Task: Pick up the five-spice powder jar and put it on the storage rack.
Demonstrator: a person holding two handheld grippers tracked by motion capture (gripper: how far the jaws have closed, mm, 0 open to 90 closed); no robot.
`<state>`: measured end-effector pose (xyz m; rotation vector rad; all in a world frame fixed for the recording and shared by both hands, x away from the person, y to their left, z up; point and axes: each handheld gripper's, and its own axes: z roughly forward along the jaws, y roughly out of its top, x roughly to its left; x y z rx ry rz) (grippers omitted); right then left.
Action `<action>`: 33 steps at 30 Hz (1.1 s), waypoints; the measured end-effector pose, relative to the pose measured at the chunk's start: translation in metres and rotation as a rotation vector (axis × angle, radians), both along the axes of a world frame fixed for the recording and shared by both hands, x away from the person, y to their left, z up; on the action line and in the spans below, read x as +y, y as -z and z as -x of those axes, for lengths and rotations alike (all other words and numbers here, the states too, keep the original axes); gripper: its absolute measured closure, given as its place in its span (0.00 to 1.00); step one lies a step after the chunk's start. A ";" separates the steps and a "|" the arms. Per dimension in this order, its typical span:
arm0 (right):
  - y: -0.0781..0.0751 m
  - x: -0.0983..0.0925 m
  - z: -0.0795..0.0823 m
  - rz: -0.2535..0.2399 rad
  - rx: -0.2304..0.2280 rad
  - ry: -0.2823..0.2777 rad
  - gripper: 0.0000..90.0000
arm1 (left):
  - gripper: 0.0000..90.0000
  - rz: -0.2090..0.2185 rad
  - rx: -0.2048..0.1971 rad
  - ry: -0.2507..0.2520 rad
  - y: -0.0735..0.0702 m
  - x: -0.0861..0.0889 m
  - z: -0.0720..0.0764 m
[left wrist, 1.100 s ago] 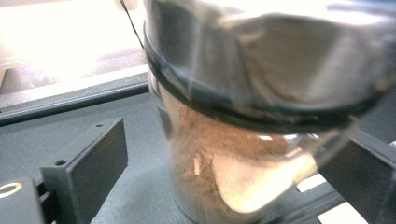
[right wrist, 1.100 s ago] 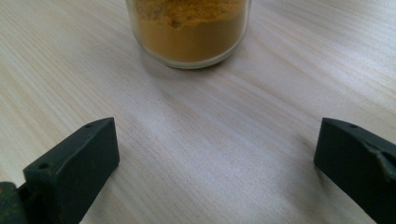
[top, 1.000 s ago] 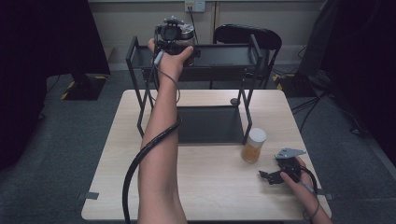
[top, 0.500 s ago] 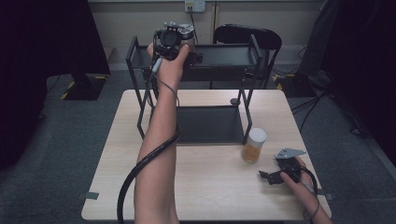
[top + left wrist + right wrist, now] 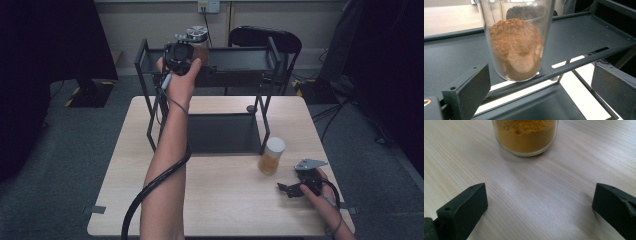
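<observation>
We are watching a glass jar of brown powder standing near the front edge of the rack's top shelf, with our left gripper sitting spread wide just in front of it, jaws clear of the glass on both sides. Our right gripper is resting spread on the desk, facing the jar of yellow powder beside the rack. We are judging the risk as a nudge: any forward or sideways drift could tip the shelved jar off the edge.
</observation>
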<state>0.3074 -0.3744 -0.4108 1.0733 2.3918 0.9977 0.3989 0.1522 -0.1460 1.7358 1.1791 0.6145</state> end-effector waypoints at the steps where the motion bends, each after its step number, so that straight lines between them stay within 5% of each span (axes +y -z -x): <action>1: 0.000 0.000 0.000 0.000 0.001 0.000 0.00 | 0.02 -0.001 0.001 0.004 0.001 0.000 0.001; 33: 0.000 0.000 0.000 0.001 0.000 0.000 0.00 | 0.02 0.043 0.010 0.075 0.043 0.007 0.014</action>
